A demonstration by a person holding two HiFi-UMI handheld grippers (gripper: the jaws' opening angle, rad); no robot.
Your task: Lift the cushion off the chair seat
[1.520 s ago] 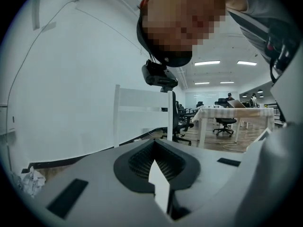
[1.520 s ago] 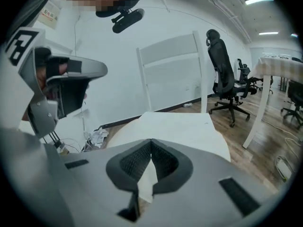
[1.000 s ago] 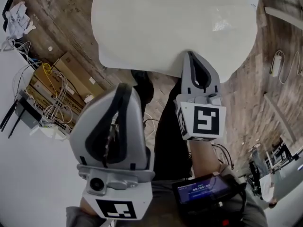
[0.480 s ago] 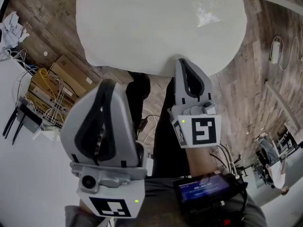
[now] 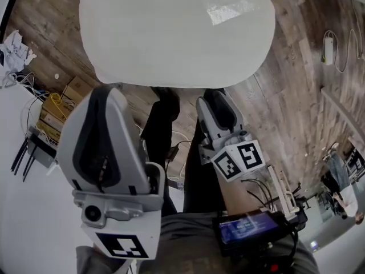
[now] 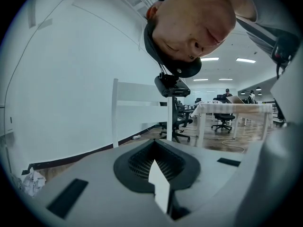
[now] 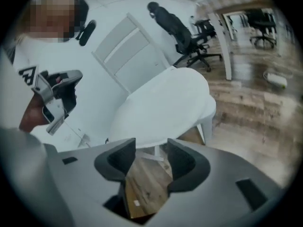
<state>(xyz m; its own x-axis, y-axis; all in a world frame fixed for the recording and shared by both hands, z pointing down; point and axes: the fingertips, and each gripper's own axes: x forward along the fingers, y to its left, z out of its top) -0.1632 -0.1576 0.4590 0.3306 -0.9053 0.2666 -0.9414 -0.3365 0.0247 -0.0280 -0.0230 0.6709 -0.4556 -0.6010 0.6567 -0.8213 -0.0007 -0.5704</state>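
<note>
The round white cushion [image 5: 171, 33] lies on the chair seat and fills the top of the head view. In the right gripper view the cushion [image 7: 161, 105] sits just beyond the jaws, with the slatted white chair back [image 7: 125, 48] behind it. My right gripper [image 5: 215, 96] hovers just short of the cushion's near edge. Its jaws have just been opening, and in its own view my right gripper [image 7: 150, 150] shows only wood floor between them. My left gripper [image 5: 105, 96] hangs lower left, apart from the cushion. In its own view my left gripper [image 6: 158, 161] is shut and faces a chair back [image 6: 142, 91].
Cardboard boxes and cables [image 5: 54, 104] and crumpled paper [image 5: 14, 41] lie on the wood floor at left. The person's dark trouser legs [image 5: 162, 124] stand between the grippers. A device with a screen [image 5: 251, 230] sits at the waist. Office chairs and a white table [image 6: 232, 110] stand further off.
The right gripper has drawn back from the cushion's near edge, rolled, and gone from shut to open. The left gripper has drifted a little to the left. The cushion now sits higher in view.
</note>
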